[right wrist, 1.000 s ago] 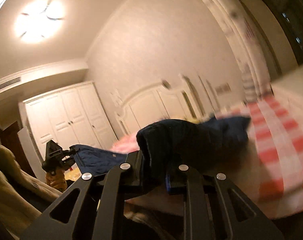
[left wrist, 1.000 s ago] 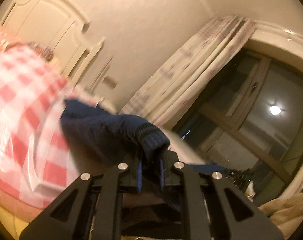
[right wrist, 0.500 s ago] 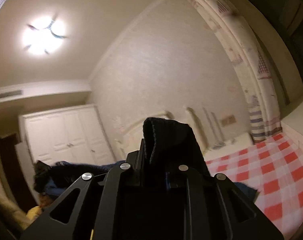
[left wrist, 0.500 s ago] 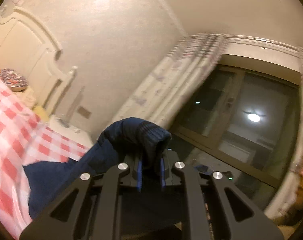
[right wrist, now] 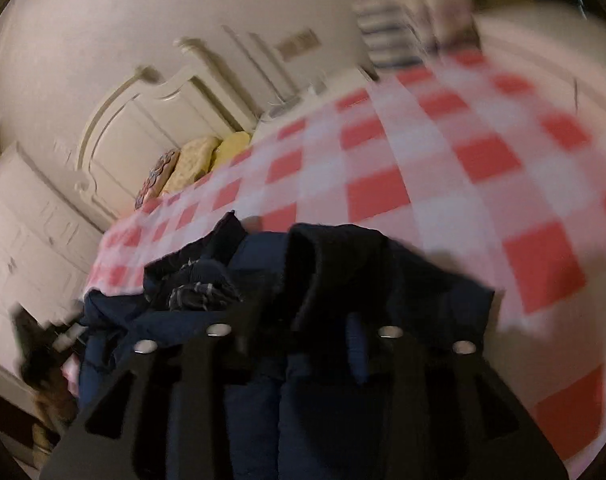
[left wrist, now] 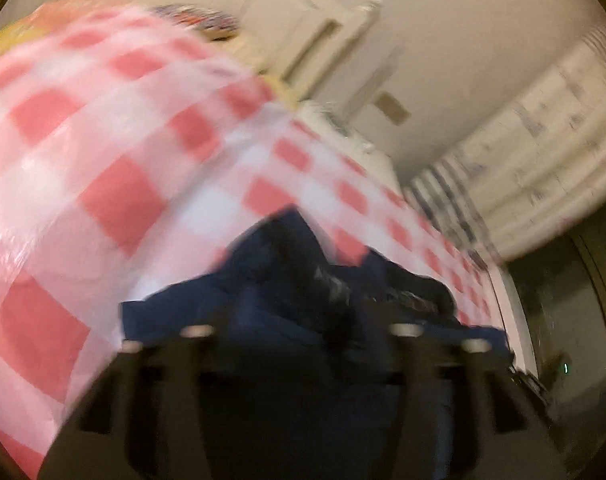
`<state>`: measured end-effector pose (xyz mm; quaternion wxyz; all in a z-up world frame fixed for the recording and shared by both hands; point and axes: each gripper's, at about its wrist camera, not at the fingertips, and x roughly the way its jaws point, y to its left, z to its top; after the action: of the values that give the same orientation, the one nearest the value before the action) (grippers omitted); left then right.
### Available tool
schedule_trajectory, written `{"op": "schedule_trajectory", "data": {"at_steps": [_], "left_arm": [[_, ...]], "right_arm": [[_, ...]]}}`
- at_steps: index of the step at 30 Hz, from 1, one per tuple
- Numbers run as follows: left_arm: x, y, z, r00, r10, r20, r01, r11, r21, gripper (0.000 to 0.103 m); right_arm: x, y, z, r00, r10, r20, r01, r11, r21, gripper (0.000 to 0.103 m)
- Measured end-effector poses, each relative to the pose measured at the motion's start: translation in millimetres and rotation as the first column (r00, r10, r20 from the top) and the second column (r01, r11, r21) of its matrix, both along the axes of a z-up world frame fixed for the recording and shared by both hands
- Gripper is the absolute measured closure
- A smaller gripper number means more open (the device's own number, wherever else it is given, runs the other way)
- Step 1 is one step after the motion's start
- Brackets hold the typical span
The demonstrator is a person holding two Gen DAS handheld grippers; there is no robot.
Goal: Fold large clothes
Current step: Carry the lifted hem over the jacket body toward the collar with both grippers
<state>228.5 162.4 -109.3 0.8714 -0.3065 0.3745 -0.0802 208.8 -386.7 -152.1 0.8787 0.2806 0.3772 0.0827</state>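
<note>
Between both fingers [left wrist: 299,344], navy jacket [right wrist: 263,276].

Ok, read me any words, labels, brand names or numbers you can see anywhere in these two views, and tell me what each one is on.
No readable text in either view.
Dark blue jacket: pale marks near its collar, too blurred to tell whether they are lettering.
Round cushion by the headboard: a pattern only, blurred.
Wall plate: no legible marking.
Red-and-white checked cover: plain checks, no print.
</note>
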Motion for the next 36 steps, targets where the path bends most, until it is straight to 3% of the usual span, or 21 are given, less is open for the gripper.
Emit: {"op": "schedule_trajectory", "data": {"at_steps": [1,2,4,7,9,11,16,17,18,19,20,21,23,29,33,36], "left_arm": [[-1.1,8.1,-2.7,1.0,0.028,0.001,-0.028,0.999,-0.02,0.018],[-6.2,18.3,-2.3,0.998,0.061,0.009,-0.061,0.997,-0.041,0.014],[-16.2,39.7,2.3,0.994,0.101,0.044,-0.098,0.993,-0.067,0.013],[-21.9,53.8,15.8,0.994,0.089,0.068,-0.09,0.996,0.012,0.013],[-15.7,47.1,20.2,0.999,-0.018,0.044,0.014,0.996,0.093,0.013],[-8.6,34.4,19.3,0.994,-0.111,0.001,0.11,0.985,0.129,0.013],[19.8,1.6,-5.4,0.971,-0.213,-0.111,0.229,0.96,0.162,0.014],[25.8,-3.2,-10.5,0.968,-0.219,-0.121,0.237,0.958,0.159,0.021],[29.1,-8.2,-13.4,0.964,-0.235,-0.122,0.252,0.955,0.153,0.034],[28.4,-11.1,-13.1,0.965,-0.232,-0.123,0.251,0.953,0.168,0.072],[22.8,-12.2,-7.1,0.975,-0.207,-0.087,0.221,0.955,0.201,0.083],[12.5,-11.9,2.8,0.978,-0.21,-0.015,0.208,0.957,0.201,0.091],[-3.9,-11.2,21.3,0.978,-0.199,0.066,0.179,0.957,0.228,0.096],[-14.6,-18.1,78.2,0.971,-0.185,0.154,0.146,0.96,0.238,0.096],[15.1,-27.7,88.2,0.981,-0.143,0.131,0.108,0.964,0.242,0.096],[47.0,-31.0,59.0,0.994,-0.099,0.036,0.088,0.966,0.244,0.096]], "right_arm": [[-1.1,-5.8,-0.5,1.0,0.015,0.006,-0.015,0.998,0.056,0.034],[-2.4,-8.5,1.7,0.999,0.03,0.02,-0.032,0.996,0.079,0.01],[-13.9,-16.2,19.8,0.994,0.011,0.11,-0.014,1.0,0.021,0.007],[-23.7,-20.0,43.0,0.983,0.005,0.181,0.023,0.988,-0.156,0.007],[-17.6,-12.2,46.3,0.987,0.053,0.152,-0.012,0.966,-0.258,0.007],[-3.4,1.3,38.6,0.99,0.123,0.068,-0.088,0.922,-0.378,0.007],[27.8,18.6,3.2,0.974,0.215,-0.07,-0.224,0.876,-0.427,0.007],[35.4,20.3,-5.8,0.97,0.222,-0.101,-0.244,0.879,-0.41,0.015],[34.3,17.1,-10.7,0.967,0.235,-0.1,-0.256,0.885,-0.389,0.024],[33.0,17.6,-11.0,0.964,0.254,-0.081,-0.266,0.893,-0.363,0.043],[25.8,18.9,-4.9,0.968,0.249,-0.029,-0.242,0.896,-0.373,0.066],[18.0,21.6,3.8,0.97,0.244,0.017,-0.217,0.891,-0.399,0.071],[-9.2,26.2,28.0,0.961,0.246,0.127,-0.171,0.888,-0.426,0.082],[-44.5,22.4,82.2,0.954,0.181,0.24,-0.066,0.905,-0.42,0.084],[-20.0,16.7,93.8,0.972,0.1,0.213,-0.005,0.914,-0.405,0.084],[14.5,16.7,70.0,0.991,0.066,0.118,-0.012,0.91,-0.414,0.084]]}}
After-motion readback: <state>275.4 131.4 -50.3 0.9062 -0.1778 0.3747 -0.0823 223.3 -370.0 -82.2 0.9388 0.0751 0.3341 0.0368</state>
